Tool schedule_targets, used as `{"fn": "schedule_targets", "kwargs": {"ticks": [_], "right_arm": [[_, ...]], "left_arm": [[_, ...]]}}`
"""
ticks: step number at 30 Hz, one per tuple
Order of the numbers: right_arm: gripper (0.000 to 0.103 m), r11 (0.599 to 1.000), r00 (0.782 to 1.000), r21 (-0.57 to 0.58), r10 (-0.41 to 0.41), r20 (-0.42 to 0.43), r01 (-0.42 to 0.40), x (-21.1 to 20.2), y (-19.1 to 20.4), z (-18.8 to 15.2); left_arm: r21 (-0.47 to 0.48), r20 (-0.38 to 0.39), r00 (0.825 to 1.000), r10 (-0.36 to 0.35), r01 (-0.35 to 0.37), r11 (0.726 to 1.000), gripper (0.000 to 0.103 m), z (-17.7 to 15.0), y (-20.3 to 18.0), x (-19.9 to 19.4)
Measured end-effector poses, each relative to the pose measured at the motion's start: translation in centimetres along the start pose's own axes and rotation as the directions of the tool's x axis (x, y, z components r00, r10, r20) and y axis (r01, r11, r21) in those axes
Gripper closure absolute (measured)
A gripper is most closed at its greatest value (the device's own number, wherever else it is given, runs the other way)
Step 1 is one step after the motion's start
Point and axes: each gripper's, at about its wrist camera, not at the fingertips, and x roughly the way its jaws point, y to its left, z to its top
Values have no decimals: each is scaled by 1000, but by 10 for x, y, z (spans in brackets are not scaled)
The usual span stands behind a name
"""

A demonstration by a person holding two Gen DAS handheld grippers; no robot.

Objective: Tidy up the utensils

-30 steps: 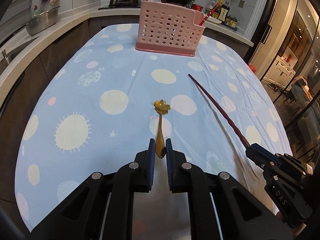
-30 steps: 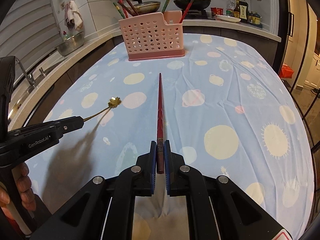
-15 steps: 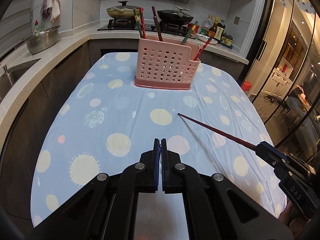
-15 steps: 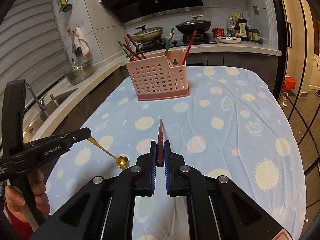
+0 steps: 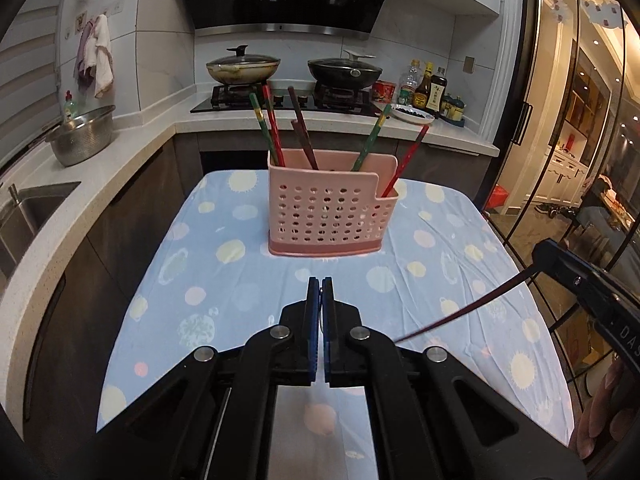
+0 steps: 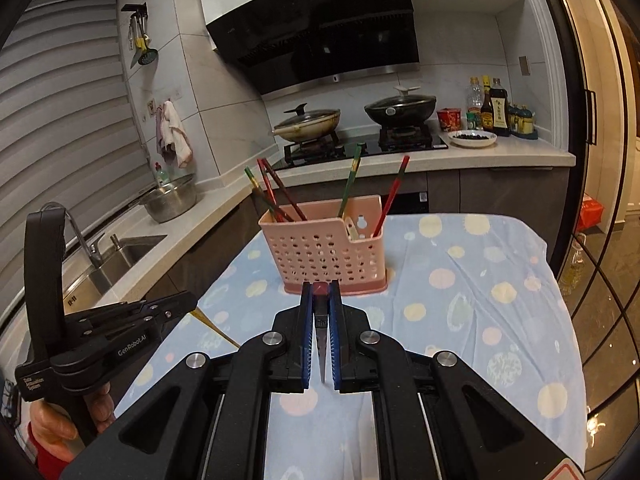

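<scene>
Left wrist view is showing the left gripper with its blue pads squeezed tight together, and what it is holding is hiding from this camera. Right wrist view is showing it from the side, pinching a thin gold spoon handle that is sticking out over the blue spotted tablecloth. The right gripper is gripping a dark red chopstick, seen end-on here and as a long slanting stick in the left view. Ahead, the pink basket is standing on the cloth, holding more chopsticks.
</scene>
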Motion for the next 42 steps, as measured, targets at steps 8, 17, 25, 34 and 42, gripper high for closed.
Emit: {"fn": "schedule_targets", "kwargs": {"ticks": [8,17,25,34,42], "right_arm": [[96,1000,996,-29,2,84,0,21,2,66],[96,1000,987,-27,9,162,-5,52,8,146],[96,1000,984,-14,-5,180,7,85,12,191],[96,999,992,-35,5,123,-1,89,9,154],[96,999,997,-37,8,79,-5,77,10,104]], "left_arm": [[20,77,997,4,-5,1000,102,66,-1,7],[32,140,990,25,-30,999,102,131,-3,20],[35,166,985,41,-47,998,102,169,1,36],[3,105,993,47,-48,999,102,130,30,53],[-65,-37,993,109,-112,992,101,62,68,80]]}}
